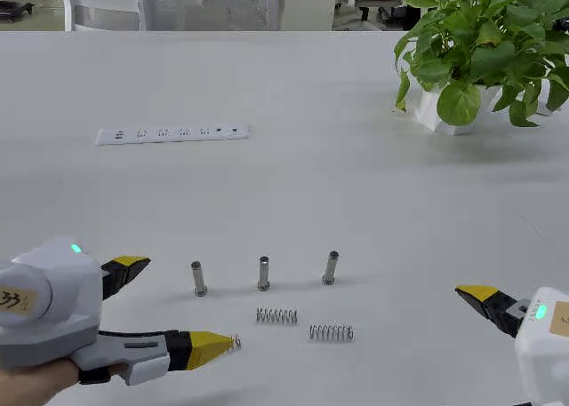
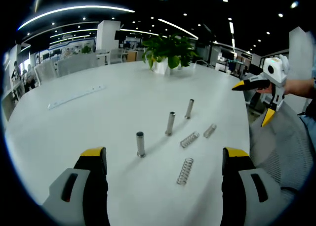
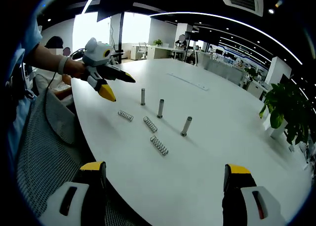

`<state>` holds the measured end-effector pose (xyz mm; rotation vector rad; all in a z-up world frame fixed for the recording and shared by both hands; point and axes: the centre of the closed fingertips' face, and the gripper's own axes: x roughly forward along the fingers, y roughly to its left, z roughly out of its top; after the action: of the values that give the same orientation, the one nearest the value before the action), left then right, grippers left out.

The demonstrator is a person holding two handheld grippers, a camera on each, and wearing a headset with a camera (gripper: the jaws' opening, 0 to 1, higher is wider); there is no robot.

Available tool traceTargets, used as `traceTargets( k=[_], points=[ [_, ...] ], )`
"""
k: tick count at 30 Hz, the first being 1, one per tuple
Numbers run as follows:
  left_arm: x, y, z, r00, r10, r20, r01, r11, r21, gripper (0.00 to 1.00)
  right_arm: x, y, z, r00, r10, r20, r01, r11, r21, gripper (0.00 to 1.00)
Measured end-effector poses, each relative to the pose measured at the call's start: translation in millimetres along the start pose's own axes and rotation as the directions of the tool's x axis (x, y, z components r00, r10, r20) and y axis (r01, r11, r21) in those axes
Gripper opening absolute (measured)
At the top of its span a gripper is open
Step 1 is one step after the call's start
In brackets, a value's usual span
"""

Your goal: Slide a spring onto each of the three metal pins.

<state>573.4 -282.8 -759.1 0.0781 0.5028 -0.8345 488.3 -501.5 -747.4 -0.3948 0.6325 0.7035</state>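
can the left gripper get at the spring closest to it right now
Probably yes. The left gripper is open, and the nearest spring lies loose on the table just ahead, between its jaws, with nothing over it. The closest pin stands off to one side.

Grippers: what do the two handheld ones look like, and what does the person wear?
The left gripper and right gripper match: rounded white-grey housings, black tapering jaws with yellow tips, a small green light on top and a tan sticker, the left one's reading 33. A pale band circles the wrist behind the left gripper.
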Motion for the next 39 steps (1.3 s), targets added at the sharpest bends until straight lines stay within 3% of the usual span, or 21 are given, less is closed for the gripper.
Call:
traceTargets(
  k=[5,14,31,39],
  points=[
    [-5.8,0.8,-10.4,0.9999,0.015,-0.004,-0.015,1.000,-0.010,0.95,0.3,0.1,0.0,1.0000,0.003,-0.002,-0.003,1.000,-0.004,0.99],
    [-18.6,-9.5,-28.3,0.9996,0.027,-0.010,-0.028,0.998,-0.055,0.94,2.4,-0.1,-4.6,0.9999,0.006,-0.015,-0.006,1.000,-0.004,0.99],
    [-21.4,-17.4,-35.7,0.9995,0.031,-0.004,-0.031,0.998,-0.058,0.87,4.8,-10.6,-8.0,0.9998,-0.016,-0.009,0.016,1.000,-0.004,0.99],
    [-16.8,-17.7,-39.4,0.9996,0.027,-0.004,-0.027,1.000,-0.009,0.72,4.7,-11.4,-8.4,0.9998,-0.016,-0.014,0.016,1.000,-0.004,0.99]
  ],
)
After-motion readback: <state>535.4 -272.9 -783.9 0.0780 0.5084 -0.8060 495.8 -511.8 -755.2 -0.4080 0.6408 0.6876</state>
